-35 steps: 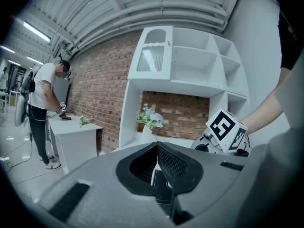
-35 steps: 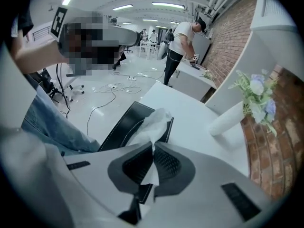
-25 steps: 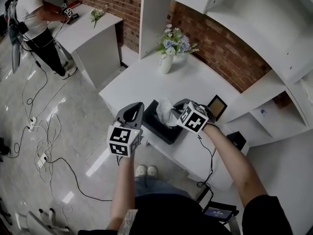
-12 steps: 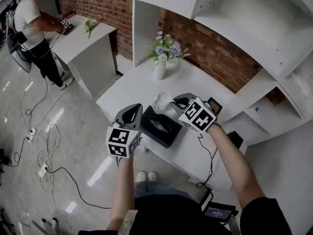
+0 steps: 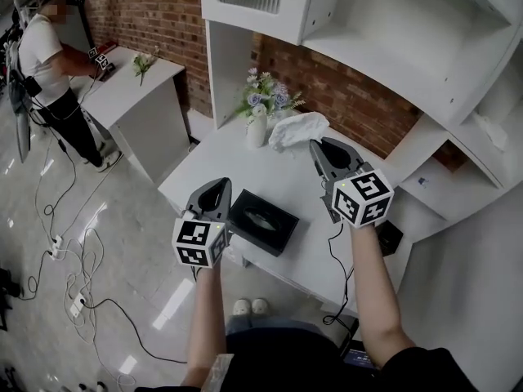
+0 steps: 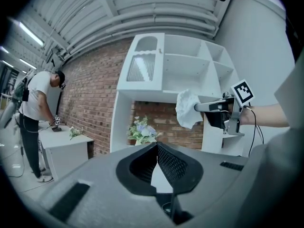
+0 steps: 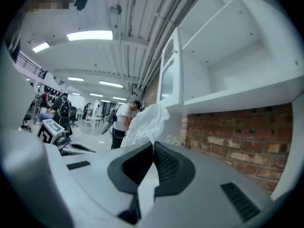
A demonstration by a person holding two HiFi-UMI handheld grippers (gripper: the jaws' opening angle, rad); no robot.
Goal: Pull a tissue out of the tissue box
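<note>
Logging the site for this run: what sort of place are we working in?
Probably a staged room inside a lab hall: a white shelving unit against a red brick wall, black cables trailing over the glossy floor, and another person at a second white table.

The tissue point(image 5: 298, 129) is white, the tissue box point(image 5: 282, 229) black, the wall point(image 5: 359, 96) red brick.

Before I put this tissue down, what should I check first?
1. Grip: the right gripper has its jaws shut on the tissue: ok.
2. The tissue is clear of the tissue box, in the air above the table: ok.
3. The tissue box lies flat on the table: ok.
4. The left gripper is empty, jaws shut: ok.
5. The left gripper touches the box: cannot tell; it is beside it.
6. Bare table between the box and the flower vase: ok.
</note>
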